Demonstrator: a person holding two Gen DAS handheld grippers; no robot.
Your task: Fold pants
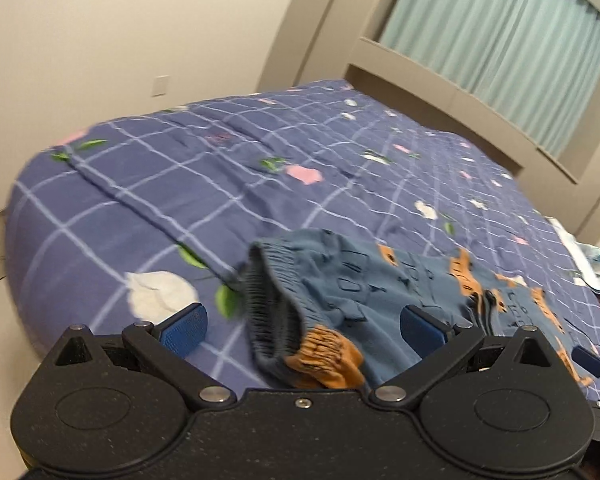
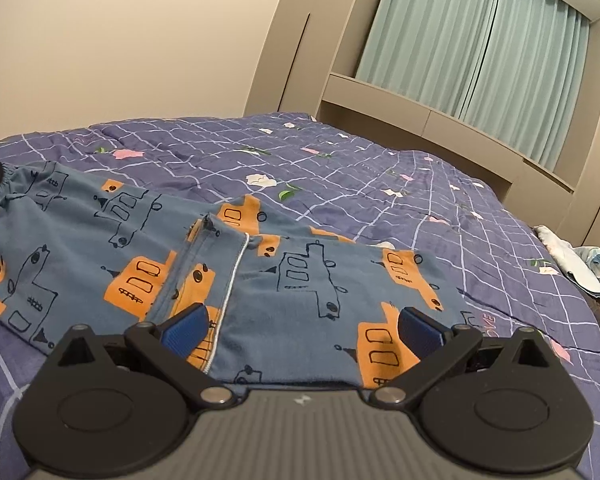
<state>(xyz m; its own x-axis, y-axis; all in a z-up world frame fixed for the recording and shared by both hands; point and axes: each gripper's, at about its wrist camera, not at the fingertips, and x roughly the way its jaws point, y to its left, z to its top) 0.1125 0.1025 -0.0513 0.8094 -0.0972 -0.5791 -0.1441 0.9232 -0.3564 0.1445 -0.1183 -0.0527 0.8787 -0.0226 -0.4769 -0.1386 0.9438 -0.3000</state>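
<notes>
Spread across the checked blue bed (image 2: 380, 168), the pants (image 2: 292, 280) lie flat for folding, the left tool (image 1: 304, 322) wide at the waistband (image 1: 268, 300), the right tool (image 2: 300, 326) wide over a leg.

Home bedroom indicated. Bed (image 2: 380, 168) covered by blue checked floral quilt (image 1: 148, 200); teal curtains (image 2: 480, 48) drawn across window; built-in beige cabinetry (image 2: 420, 116) behind; wall switch plate (image 1: 161, 85) noted.

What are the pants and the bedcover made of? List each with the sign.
Pants: soft knit, probably cotton jersey; matte, limp, with a gathered elastic waistband.
Bedcover: padded woven fabric, possibly brushed polyester or cotton; faint sheen, puffy creases, printed grid and flowers. Fibre cannot be confirmed.
</notes>
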